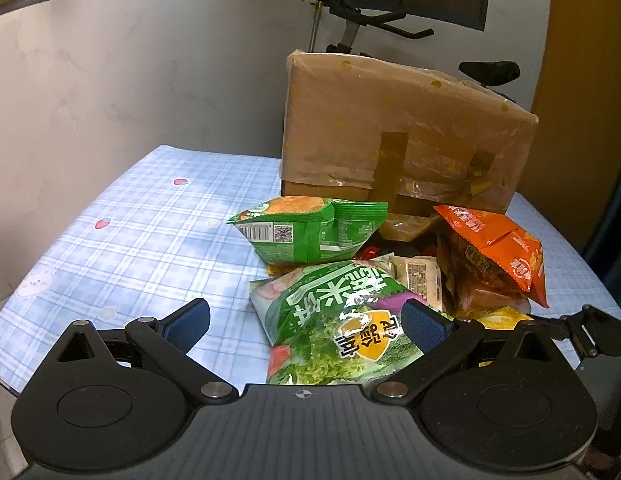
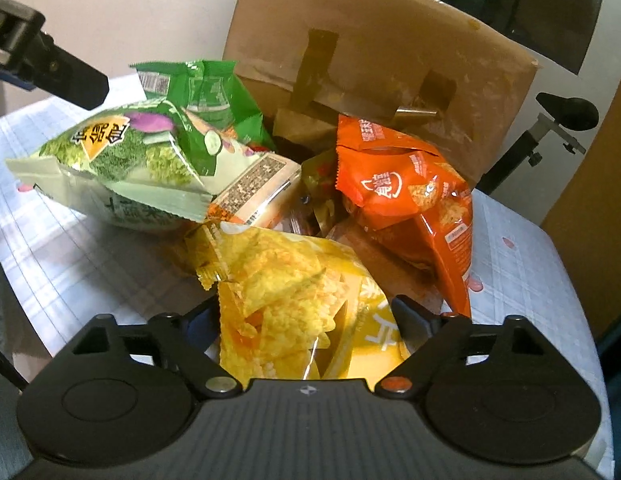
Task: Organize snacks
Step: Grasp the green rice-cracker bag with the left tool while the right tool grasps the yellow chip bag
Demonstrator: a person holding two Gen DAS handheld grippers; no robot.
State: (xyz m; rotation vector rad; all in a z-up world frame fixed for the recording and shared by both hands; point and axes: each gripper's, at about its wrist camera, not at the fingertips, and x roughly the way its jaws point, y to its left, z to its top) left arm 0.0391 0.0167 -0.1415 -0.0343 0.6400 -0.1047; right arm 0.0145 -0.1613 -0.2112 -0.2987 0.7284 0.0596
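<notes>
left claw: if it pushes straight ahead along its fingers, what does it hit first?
Most likely the green vegetable rice-cracker bag, which already lies between the open fingers of the left claw. Behind it sits the smaller green packet, then the cardboard box. Depth is hard to judge through the fisheye.

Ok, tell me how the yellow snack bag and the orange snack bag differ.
The yellow bag lies nearest, between the fingers of the right hand-held gripper; the orange bag sits farther back by the cardboard box, with no gripper at it. The yellow bag lies flat, and the orange bag is propped up on the pile. Both are glossy packs picturing crispy snacks.
</notes>
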